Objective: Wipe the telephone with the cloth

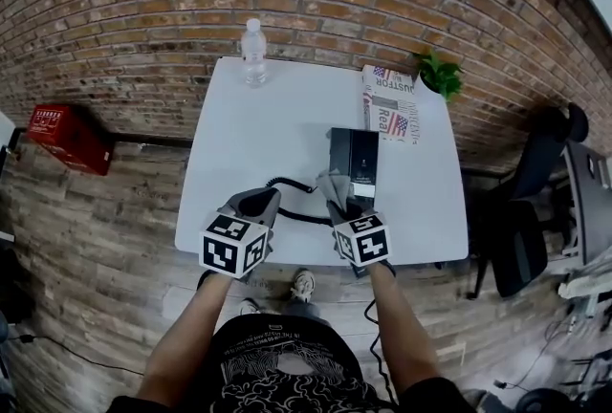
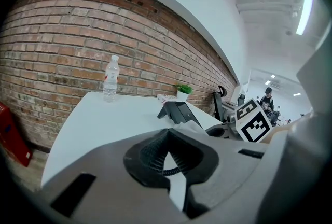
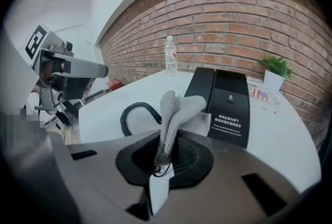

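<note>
Right gripper (image 1: 341,207), lower centre of the head view, is clamped on a grey cloth (image 3: 175,112) that stands up from its jaws, touching the near edge of the black telephone (image 1: 354,160) at mid-frame on the white table (image 1: 239,124). Left gripper (image 1: 261,203), just left, has its jaws drawn together beside the coiled cord (image 1: 287,183)

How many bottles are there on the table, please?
1. The bottle stands at the far edge of the table, close to the brick wall. No other bottle shows in any view.
</note>
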The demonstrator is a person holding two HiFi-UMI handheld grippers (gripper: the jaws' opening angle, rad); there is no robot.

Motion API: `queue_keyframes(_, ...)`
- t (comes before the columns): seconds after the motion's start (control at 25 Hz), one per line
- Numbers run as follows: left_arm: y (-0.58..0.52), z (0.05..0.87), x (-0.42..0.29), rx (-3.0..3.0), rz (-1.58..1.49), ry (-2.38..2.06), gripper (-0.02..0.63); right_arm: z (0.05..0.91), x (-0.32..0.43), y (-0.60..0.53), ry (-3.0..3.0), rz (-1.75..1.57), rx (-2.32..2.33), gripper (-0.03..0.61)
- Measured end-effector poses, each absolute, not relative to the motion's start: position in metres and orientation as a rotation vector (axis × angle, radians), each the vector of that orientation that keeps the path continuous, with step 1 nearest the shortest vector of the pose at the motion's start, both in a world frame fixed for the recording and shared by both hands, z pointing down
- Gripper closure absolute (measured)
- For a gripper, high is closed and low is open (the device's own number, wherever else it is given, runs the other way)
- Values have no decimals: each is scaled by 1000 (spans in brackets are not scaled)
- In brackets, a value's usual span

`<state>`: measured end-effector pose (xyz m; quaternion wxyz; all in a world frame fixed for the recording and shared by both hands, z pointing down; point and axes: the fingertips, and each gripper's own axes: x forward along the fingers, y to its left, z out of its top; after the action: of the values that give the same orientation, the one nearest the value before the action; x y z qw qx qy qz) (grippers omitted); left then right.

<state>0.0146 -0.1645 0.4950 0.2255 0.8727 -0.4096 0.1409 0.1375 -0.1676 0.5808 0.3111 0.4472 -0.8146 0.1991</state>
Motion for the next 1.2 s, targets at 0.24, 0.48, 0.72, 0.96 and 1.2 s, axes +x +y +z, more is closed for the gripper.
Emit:
queue_keyframes(0.24, -155, 501, 15, 2406, 397, -1104, 607, 588, 137, -154, -2136, 545, 1184, 568)
queue_keyframes(0.48, -149, 505, 11, 2398, 398, -1096, 607, 591, 135, -145, -2118, 534, 1185, 568)
queue_keyframes(0.72, -152, 501, 11, 2403, 382, -1100, 607, 549, 133, -157, -2181, 431, 1224, 568)
queue_keyframes(0.96, -159, 496, 14, 2402, 378, -1124, 607, 500, 132, -185, -2246, 305, 1237, 568)
queue_keyframes(1.2, -171, 493, 12, 2382, 360, -1178, 607, 468, 129, -221, -2294, 205, 1216, 568)
